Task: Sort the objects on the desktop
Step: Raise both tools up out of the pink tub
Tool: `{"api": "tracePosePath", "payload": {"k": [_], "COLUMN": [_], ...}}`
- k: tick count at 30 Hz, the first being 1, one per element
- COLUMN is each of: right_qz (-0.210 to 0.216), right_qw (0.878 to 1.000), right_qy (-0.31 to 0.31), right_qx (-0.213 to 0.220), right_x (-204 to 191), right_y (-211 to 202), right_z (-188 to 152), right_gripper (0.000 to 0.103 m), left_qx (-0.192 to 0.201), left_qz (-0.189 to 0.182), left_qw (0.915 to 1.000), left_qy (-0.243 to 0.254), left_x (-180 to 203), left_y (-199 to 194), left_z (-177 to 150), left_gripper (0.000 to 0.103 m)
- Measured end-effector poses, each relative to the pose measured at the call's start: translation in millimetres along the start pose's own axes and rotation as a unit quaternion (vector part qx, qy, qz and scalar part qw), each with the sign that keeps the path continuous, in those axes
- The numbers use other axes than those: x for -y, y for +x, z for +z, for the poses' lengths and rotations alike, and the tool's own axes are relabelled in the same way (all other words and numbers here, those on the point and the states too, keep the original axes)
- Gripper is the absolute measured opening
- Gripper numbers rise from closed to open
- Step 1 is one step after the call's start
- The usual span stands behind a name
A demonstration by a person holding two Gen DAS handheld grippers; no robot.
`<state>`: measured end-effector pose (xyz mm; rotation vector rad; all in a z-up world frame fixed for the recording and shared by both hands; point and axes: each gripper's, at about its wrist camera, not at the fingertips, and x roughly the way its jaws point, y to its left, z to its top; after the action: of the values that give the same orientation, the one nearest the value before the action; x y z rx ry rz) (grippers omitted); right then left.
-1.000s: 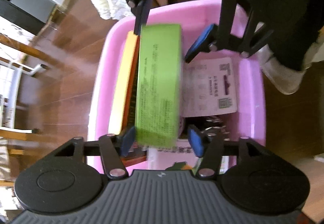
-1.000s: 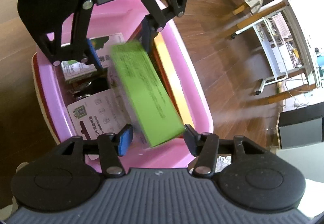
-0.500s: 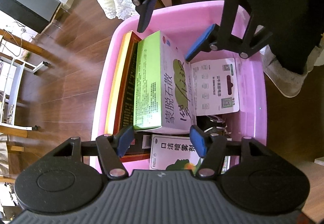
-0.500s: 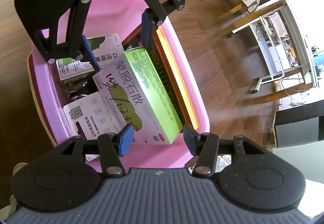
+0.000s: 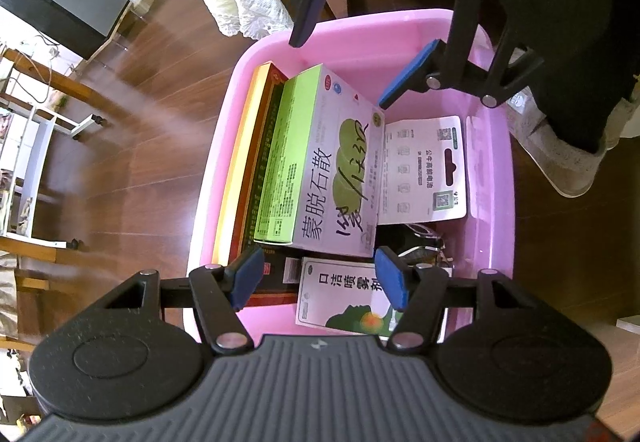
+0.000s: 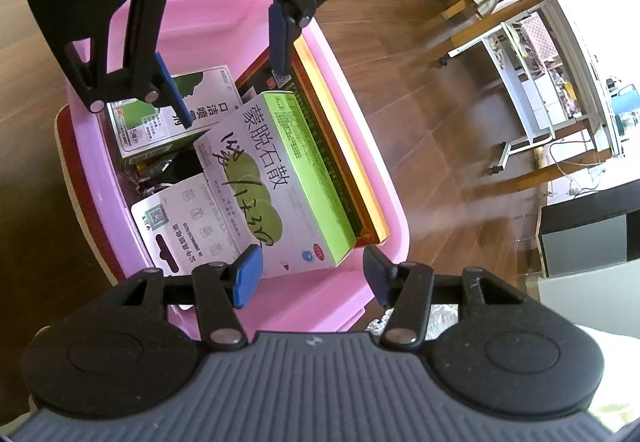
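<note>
From the left wrist, the left gripper (image 5: pixel 320 278) hangs over the pink bin (image 5: pixel 494 146), fingers apart and empty; the green box (image 5: pixel 316 162) lies inside, leaning on the tall book (image 5: pixel 256 162). From the right wrist, the right gripper (image 6: pixel 312 274) also gapes empty above the bin. The tilted box could slide onto the card (image 6: pixel 176 218) if nudged.

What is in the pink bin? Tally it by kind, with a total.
Boxes: 3, namely the green-and-white box, the mouth-spray box and the red-and-yellow flat box
Packaging cards: 1, the white card
Dark jumble beneath them: cannot tell
Total identifiable in the pink bin: 4
</note>
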<state>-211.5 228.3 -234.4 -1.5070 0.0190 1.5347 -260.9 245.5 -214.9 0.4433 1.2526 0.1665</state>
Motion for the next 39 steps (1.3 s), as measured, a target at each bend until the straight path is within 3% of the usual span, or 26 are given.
{"api": "tracePosePath", "payload": {"k": [8, 16, 39], "right_qz": [-0.005, -0.036, -0.076], "right_qw": [1.0, 0.999, 0.994], "right_qy": [0.017, 0.031, 0.074], "right_qx": [0.003, 0.013, 0.027], "right_x": [1, 4, 7], "right_y": [-9, -22, -49], "right_z": [-5, -11, -39], "right_gripper": [0.055, 0.055, 0.055], "left_qx": [-0.006, -0.008, -0.017], "left_qz": [-0.002, 0.004, 0.019], "left_qw": [0.9998, 0.9995, 0.9994], "left_qy": [-0.018, -0.03, -0.026], "left_x": [6, 13, 27], "left_y": [-13, -27, -55], "left_z": [-1, 3, 19], "left_gripper": [0.064, 0.064, 0.068]}}
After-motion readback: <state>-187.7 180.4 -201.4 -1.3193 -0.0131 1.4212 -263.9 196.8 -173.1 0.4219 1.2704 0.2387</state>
